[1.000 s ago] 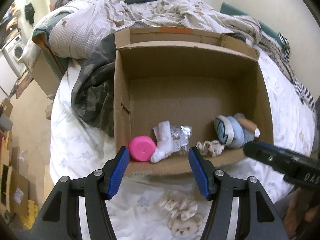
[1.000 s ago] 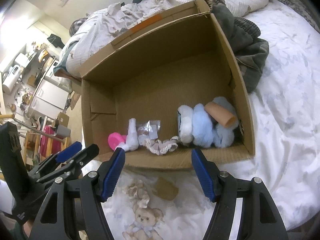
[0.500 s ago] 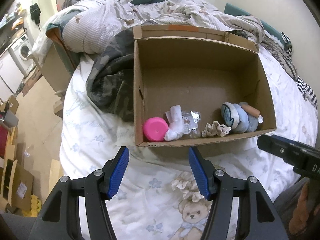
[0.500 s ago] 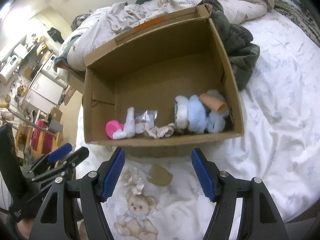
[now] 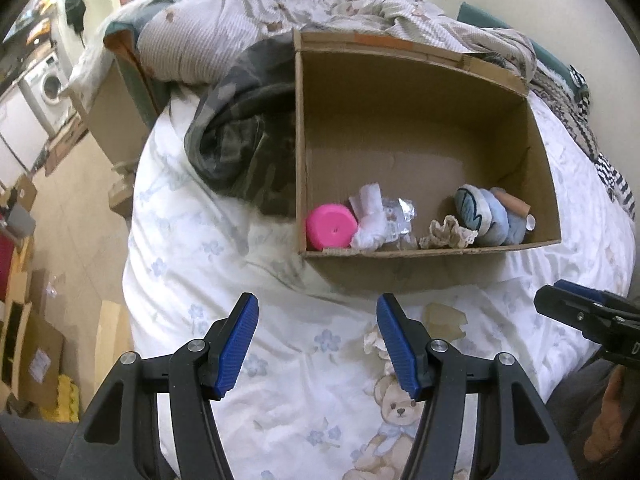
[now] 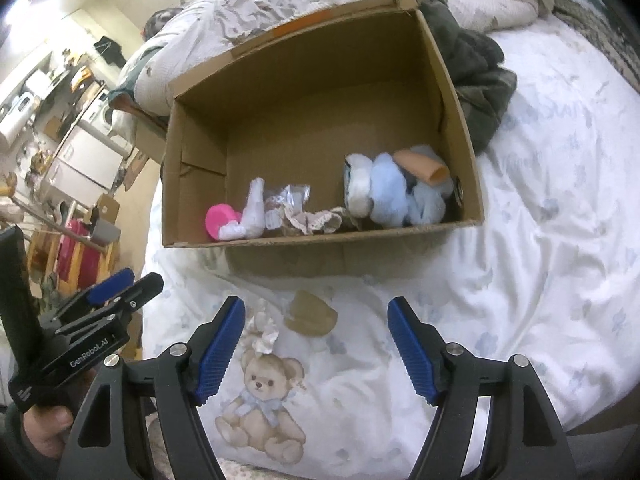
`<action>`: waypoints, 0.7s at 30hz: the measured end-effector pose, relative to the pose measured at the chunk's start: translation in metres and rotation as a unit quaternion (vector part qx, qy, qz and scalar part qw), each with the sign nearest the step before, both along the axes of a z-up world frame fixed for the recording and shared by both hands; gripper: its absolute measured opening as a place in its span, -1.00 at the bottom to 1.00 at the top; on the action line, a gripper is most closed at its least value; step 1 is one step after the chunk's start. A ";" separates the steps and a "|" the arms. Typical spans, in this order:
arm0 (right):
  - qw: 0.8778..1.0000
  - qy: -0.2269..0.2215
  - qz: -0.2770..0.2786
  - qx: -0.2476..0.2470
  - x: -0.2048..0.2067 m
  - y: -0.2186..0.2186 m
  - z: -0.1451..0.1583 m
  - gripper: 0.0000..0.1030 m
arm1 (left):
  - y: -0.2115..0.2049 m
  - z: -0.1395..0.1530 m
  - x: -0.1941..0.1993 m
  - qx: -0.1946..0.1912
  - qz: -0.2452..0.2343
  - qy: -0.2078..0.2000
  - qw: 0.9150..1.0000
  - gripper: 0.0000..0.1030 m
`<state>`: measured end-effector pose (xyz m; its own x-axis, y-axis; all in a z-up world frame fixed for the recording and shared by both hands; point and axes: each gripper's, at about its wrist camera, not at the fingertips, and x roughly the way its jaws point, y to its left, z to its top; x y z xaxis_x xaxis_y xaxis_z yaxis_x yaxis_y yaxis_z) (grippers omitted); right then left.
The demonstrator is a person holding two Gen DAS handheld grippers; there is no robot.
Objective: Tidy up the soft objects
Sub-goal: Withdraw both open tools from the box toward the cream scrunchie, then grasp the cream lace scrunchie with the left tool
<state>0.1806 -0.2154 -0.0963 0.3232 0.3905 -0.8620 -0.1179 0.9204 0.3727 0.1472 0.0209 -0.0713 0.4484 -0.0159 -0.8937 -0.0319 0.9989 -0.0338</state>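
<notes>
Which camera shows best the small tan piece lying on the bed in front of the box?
The right wrist view: the tan piece lies whole between its open fingers. In the left wrist view it sits partly behind a finger.

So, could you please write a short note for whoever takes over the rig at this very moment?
Left gripper: open, empty, hovering over the bed short of the box.
Right gripper: open, empty, beside it.
Cardboard box sits on the bed; along its near wall lie a pink round item, white cloth, lace scrunchie and blue plush.
Left out: a cream scrunchie and tan piece on the sheet in front of the box. Whether more belongs inside, I cannot tell.
</notes>
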 end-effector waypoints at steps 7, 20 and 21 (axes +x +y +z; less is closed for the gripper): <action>0.999 0.036 -0.014 0.002 0.006 -0.005 -0.016 0.51 | -0.019 -0.030 0.004 -0.028 -0.027 0.068 0.997 0.13; 0.998 0.061 -0.018 0.006 0.016 0.000 -0.030 0.51 | -0.076 -0.087 0.014 -0.019 -0.090 0.145 0.985 0.13; 0.998 0.063 -0.019 0.005 0.016 0.000 -0.031 0.51 | -0.081 -0.092 0.014 -0.010 -0.096 0.152 0.984 0.13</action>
<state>0.1965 -0.2154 -0.1272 0.2279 0.3892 -0.8925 -0.0338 0.9192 0.3922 0.1613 -0.0602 -0.1636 0.1477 -0.0931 -0.9846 0.1453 0.9868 -0.0715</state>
